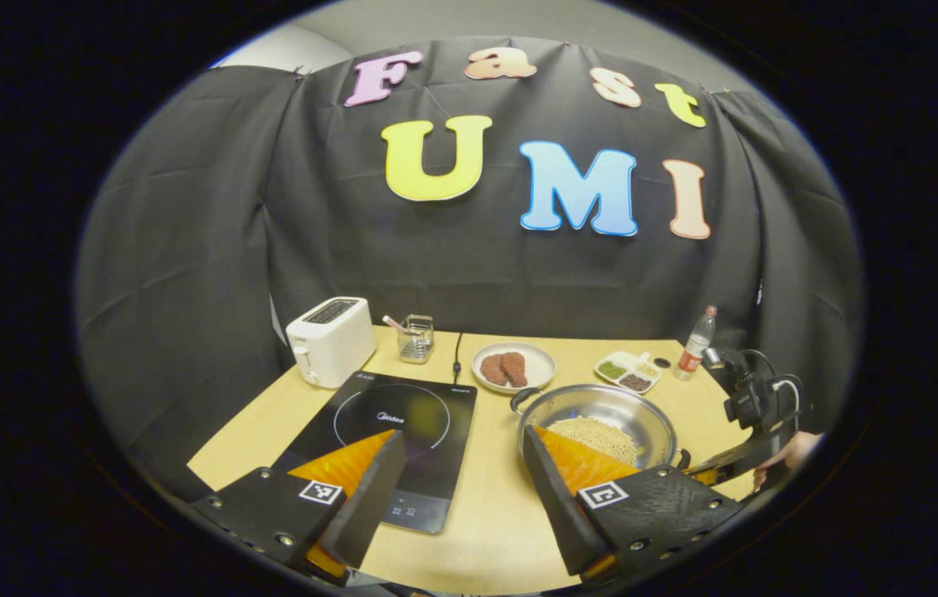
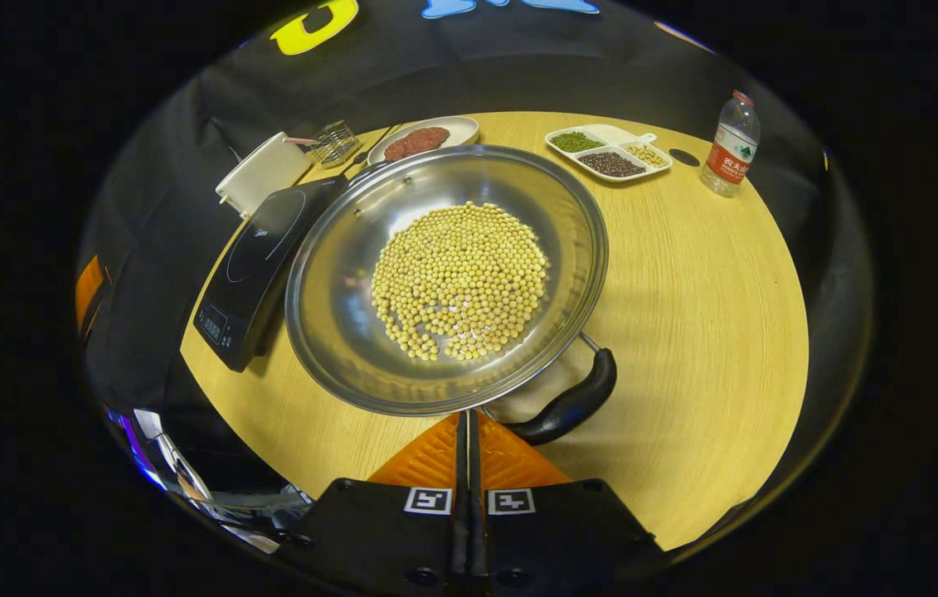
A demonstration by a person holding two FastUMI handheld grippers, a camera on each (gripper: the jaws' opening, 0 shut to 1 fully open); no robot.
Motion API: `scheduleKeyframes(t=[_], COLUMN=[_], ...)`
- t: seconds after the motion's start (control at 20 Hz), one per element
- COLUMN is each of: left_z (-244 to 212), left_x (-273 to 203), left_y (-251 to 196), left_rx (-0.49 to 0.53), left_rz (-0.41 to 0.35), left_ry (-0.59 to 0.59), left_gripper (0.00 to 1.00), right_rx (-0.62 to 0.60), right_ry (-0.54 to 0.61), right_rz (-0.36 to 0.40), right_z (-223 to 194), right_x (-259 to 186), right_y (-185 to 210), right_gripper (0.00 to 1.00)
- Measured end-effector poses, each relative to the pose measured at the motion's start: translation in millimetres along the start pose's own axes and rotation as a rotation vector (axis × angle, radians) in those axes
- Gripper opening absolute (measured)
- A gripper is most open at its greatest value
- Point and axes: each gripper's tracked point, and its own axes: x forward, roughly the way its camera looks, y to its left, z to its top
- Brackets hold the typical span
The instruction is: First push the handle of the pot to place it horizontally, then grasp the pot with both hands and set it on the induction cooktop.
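The steel pot [image 2: 336, 315] stands on the wooden table to the right of the black induction cooktop [image 2: 257, 249], with soybeans [image 2: 460, 278] heaped in it. Its near black handle [image 2: 568, 402] curves off the rim toward the lower right. My right gripper [image 2: 469, 423] is shut with nothing between its fingers, its tips at the pot's near rim just left of that handle. My left gripper [image 1: 460, 473] is open above the table's front. The cooktop [image 1: 386, 431] lies behind its left finger and the pot [image 1: 601, 414] behind its right one. The right gripper [image 1: 755, 414] shows beyond the pot.
A white toaster [image 1: 329, 338] and a small wire holder [image 1: 416, 337] stand at the back left. A plate of meat [image 1: 512, 366], a divided dish of beans [image 1: 626, 371] and a water bottle [image 1: 696, 342] line the back. Bare table lies right of the pot [image 2: 709, 315].
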Motion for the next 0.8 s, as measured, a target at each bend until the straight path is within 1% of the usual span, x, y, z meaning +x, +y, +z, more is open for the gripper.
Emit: scheduleKeyframes(t=[0.1, 0.45, 0.6, 0.8], left_z=[1, 4, 3, -3], left_x=[-1, 1, 1, 2], left_y=[-9, -36, -46, -57], left_rx=[0.002, 0.008, 0.002, -0.016], left_rz=[-0.003, 0.014, 0.037, 0.073], left_ry=[0.004, 0.001, 0.004, 0.016], left_gripper=[0.87, 0.87, 0.87, 0.87], right_rx=[-0.019, -0.058, -0.084, -0.087], right_ry=[-0.003, 0.005, 0.005, 0.010], right_rz=[-0.009, -0.003, 0.000, 0.009], right_z=[4, 11, 14, 19], right_x=[-2, 0, 2, 5], right_y=[-10, -30, -40, -53], right_gripper=[0.02, 0.02, 0.02, 0.02])
